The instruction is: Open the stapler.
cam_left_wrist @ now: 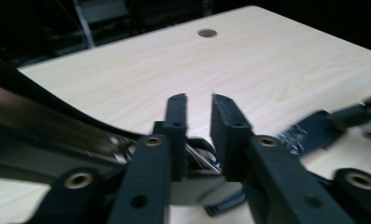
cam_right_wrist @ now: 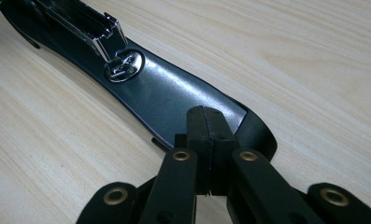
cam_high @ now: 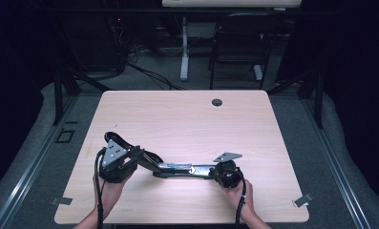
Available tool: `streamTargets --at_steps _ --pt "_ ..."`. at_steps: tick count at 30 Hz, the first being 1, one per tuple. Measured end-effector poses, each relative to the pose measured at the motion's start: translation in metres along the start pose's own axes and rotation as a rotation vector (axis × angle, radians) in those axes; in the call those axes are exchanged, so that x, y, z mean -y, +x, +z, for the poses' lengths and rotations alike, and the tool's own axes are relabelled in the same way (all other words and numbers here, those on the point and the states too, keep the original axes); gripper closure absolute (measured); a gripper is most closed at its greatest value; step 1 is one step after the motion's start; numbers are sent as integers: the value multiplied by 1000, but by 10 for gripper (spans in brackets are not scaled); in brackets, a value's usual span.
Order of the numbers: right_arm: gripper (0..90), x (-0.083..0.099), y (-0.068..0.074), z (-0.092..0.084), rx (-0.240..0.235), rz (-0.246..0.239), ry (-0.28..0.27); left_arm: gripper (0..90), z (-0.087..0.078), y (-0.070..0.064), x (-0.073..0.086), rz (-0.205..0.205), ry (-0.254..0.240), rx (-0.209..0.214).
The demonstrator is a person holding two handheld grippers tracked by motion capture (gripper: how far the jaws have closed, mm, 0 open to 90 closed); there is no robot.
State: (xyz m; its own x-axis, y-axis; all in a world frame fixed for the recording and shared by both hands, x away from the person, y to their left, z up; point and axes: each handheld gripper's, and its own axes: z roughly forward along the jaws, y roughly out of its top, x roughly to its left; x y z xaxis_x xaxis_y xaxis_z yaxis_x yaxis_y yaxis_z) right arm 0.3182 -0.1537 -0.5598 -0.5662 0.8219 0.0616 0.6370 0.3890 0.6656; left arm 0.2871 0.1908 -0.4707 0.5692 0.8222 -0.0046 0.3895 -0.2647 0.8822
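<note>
A black stapler point(cam_high: 177, 169) lies swung open and flat across the near half of the wooden table point(cam_high: 187, 119), its chrome magazine facing up. My left gripper point(cam_high: 142, 160) is at its left end, by the curved black cover point(cam_left_wrist: 43, 105). Its jaws point(cam_left_wrist: 199, 100) stand a little apart, with a chrome part of the stapler point(cam_left_wrist: 202, 158) low in the gap and no pad visibly pressing on it. My right gripper point(cam_high: 211, 171) is at the right end. Its jaws point(cam_right_wrist: 205, 114) are shut together with nothing between them, tips resting on the dark glossy base point(cam_right_wrist: 174, 98). The chrome magazine point(cam_right_wrist: 87, 23) runs away beyond it.
A round cable hole point(cam_high: 217, 102) sits near the table's far edge. A black chair point(cam_high: 239, 43) and a white desk leg point(cam_high: 184, 52) stand on the floor behind. The far half of the tabletop is bare wood.
</note>
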Motion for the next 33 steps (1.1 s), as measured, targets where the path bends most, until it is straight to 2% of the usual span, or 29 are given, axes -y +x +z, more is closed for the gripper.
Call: streamTargets --at_steps 3,8,9,10,11,15,20,26,29,33 --pt "900 -1 -1 0 -3 -6 4 650 -5 -5 2 20 30 38" --pt "900 -3 -1 0 -8 -7 21 538 -11 -15 11 65 116 121" --pt "900 -3 -1 0 -4 -4 23 511 -11 -16 15 77 144 141" --pt "900 -4 -2 0 -7 -7 31 486 -11 -16 16 80 151 145" --pt "900 -4 -2 0 -8 -8 35 472 -10 -15 20 84 187 161" --pt "885 -5 -4 -1 -14 3 46 372 -8 -9 31 83 271 196" --pt "864 -7 -6 -1 -21 5 57 293 -6 1 41 71 341 213" --pt "827 -9 -7 -1 -42 -5 80 207 -2 12 49 53 449 242" --pt "801 -11 -8 -1 -46 -8 91 170 -2 18 51 36 474 252" --pt "717 -13 -10 -3 -40 -18 122 154 -3 27 52 13 484 230"
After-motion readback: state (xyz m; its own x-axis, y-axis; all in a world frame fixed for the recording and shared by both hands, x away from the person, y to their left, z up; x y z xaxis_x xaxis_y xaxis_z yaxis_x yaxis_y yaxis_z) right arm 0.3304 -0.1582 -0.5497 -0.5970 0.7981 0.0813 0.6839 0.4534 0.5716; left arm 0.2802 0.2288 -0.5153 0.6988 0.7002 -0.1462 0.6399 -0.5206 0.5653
